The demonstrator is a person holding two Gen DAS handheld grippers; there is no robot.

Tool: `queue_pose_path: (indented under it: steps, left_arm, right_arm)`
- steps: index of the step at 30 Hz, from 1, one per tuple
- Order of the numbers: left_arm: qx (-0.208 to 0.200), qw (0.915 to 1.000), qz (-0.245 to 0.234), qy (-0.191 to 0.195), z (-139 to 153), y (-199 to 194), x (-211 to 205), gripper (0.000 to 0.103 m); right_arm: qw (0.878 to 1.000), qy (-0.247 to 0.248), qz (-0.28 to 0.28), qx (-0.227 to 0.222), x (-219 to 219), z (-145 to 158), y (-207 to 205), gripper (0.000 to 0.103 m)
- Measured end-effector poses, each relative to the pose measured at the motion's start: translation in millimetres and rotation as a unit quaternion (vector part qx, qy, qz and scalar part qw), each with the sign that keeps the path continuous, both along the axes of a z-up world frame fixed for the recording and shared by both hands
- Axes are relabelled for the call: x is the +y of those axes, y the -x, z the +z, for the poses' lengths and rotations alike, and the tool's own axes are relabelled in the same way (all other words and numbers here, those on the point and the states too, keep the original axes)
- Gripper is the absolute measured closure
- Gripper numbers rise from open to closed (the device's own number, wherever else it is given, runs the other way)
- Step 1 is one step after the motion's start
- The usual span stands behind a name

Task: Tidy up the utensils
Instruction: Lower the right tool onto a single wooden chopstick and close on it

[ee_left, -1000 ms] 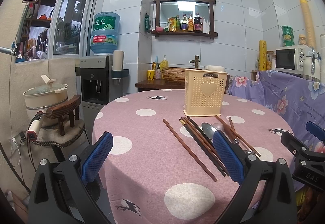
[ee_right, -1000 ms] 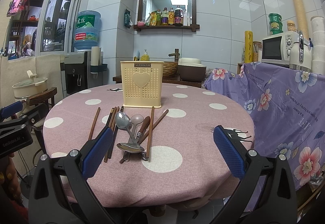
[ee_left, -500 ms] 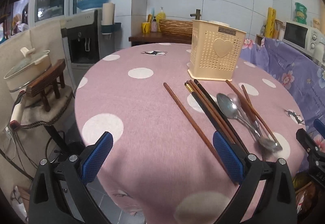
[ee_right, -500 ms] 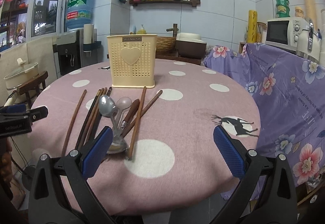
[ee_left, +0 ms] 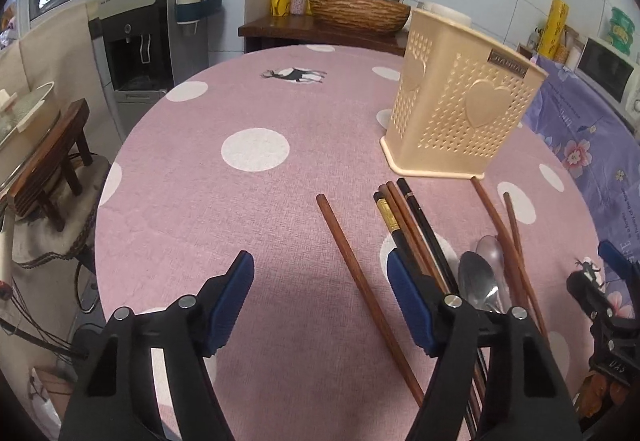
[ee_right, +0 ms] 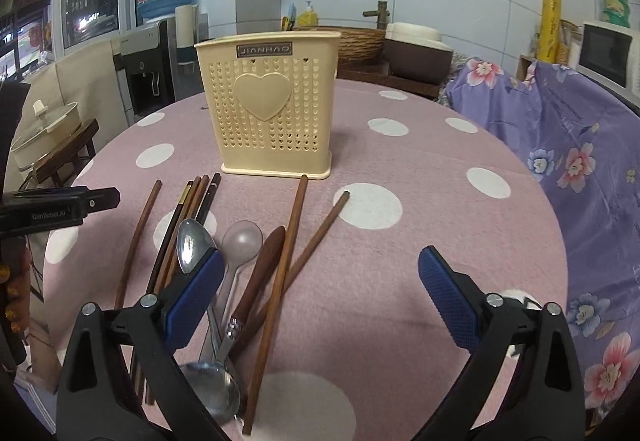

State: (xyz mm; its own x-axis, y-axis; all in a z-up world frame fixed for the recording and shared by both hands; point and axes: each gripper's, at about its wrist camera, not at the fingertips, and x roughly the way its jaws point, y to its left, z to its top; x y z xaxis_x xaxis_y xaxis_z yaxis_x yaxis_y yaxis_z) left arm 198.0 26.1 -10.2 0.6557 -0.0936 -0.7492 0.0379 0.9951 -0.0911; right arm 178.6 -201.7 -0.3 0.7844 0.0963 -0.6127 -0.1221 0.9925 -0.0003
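Observation:
A cream perforated utensil holder (ee_left: pixel 460 121) with a heart stands upright on the pink dotted tablecloth; it also shows in the right wrist view (ee_right: pixel 272 113). In front of it lie several brown and black chopsticks (ee_left: pixel 416 237) and metal spoons (ee_left: pixel 480 281). One brown chopstick (ee_left: pixel 360 281) lies apart, between my left gripper's fingers. My left gripper (ee_left: pixel 320 293) is open and empty, low over the table. My right gripper (ee_right: pixel 316 289) is open and empty, above the spoons (ee_right: pixel 192 241) and chopsticks (ee_right: pixel 288 253).
The round table's near edge (ee_left: pixel 120 281) drops off at left, beside a wooden stool (ee_left: pixel 52 161) and a pot. A purple flowered cloth (ee_right: pixel 580 161) covers a counter on the right. A water dispenser (ee_left: pixel 136 41) stands at the back.
Both grippers have moved forward and down toward the utensils. The single brown chopstick now lies between my left gripper's fingers. Nothing has been picked up.

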Motion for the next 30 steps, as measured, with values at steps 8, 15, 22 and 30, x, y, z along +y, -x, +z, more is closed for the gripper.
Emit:
queue_pose_path:
  steps: [8,15,22,30]
  left_arm:
    - [0.045,0.9990,0.002,-0.001,-13.1,-14.1,-2.9,0.050]
    - [0.067,0.9977,0.008,0.013,-19.0,-26.7,-6.5,0.058]
    - [0.072,0.9973,0.010,0.005,-19.3,-36.4,-13.4,0.063]
    - [0.070,0.9972,0.022,-0.014,-20.5,-45.2,-17.2,0.071]
  right_arm:
    - [0.997,-0.045,0.033,0.058,7.6,-7.0,-36.4,0.038]
    - [0.994,-0.045,0.040,0.095,17.0,-14.4,-78.1,0.060]
    - [0.991,-0.033,0.038,0.127,26.4,-26.5,-116.9,0.074]
    - [0.989,-0.016,0.026,0.147,30.6,-36.2,-132.2,0.083]
